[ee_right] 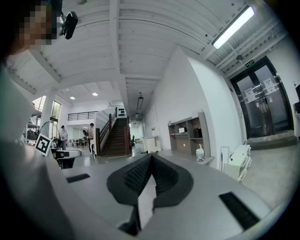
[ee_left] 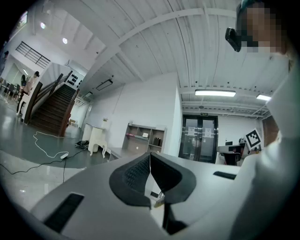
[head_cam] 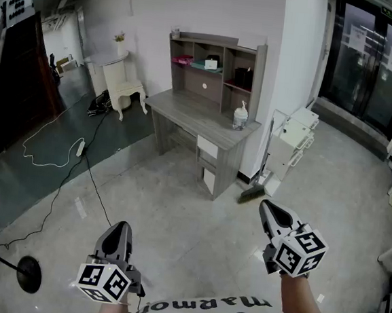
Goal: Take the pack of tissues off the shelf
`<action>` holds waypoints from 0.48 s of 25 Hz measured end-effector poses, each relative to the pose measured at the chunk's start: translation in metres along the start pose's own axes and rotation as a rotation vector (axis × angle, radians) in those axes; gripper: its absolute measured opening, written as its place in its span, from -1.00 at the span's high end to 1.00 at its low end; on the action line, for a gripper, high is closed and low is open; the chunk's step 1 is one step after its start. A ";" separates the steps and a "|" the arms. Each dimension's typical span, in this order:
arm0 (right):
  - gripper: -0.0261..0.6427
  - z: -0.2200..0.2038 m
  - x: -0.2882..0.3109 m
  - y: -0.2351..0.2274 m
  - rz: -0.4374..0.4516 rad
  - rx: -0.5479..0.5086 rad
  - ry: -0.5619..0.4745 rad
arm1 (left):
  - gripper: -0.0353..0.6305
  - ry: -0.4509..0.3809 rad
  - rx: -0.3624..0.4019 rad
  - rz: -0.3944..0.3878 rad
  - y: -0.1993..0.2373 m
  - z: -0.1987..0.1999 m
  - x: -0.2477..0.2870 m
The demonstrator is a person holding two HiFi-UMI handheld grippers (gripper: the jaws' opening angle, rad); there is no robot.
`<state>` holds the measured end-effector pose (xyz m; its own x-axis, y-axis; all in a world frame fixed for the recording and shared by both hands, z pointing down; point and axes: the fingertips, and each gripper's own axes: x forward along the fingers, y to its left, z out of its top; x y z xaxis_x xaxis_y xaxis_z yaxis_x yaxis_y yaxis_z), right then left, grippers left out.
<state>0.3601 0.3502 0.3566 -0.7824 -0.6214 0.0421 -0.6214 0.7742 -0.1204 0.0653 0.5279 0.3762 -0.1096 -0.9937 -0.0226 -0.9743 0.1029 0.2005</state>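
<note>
Both claws are shut and empty: the left claw (head_cam: 123, 227) has its pads pressed together with nothing between them, and so does the right claw (head_cam: 266, 206). Both point level across open floor.

The shelf (head_cam: 217, 41) sits on the back of the desk (head_cam: 186, 115), well ahead of both claws, ahead and to the left of the right one. Several small things lie in its compartments. I take the pale, flat item in the middle compartment (head_cam: 208, 65) to be the pack of tissues, but from here it is too small to be sure.

That is my first worry: if I commit to a target before I get closer, I could pull out the wrong item. Second, a claw that reaches the shelf with its jaws together would only shove the pack deeper into the compartment, so it needs to spread before it goes in. Third, the compartments look low, and a claw entering tilted could catch the board above or sweep a neighbouring item out. A bottle (head_cam: 240, 117) stands on the desk's near corner, below the shelf's right side; a low approach with the right claw could knock it over. On the way, a cable (head_cam: 91, 170) trails across the floor ahead of the left claw and could snag a foot.
</note>
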 end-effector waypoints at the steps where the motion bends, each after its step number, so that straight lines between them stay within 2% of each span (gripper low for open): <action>1: 0.89 -0.001 0.001 -0.003 -0.002 0.000 0.005 | 0.84 0.004 -0.003 -0.001 -0.001 -0.001 0.002; 9: 0.89 -0.003 0.004 -0.035 -0.003 -0.033 0.039 | 0.84 0.001 -0.028 0.021 -0.015 -0.008 0.028; 12: 0.89 -0.004 0.006 -0.051 0.012 -0.016 0.049 | 0.84 -0.001 -0.039 0.030 -0.025 -0.016 0.039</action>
<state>0.3870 0.3071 0.3667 -0.7904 -0.6061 0.0891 -0.6126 0.7834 -0.1052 0.0884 0.4858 0.3864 -0.1392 -0.9901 -0.0173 -0.9620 0.1311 0.2394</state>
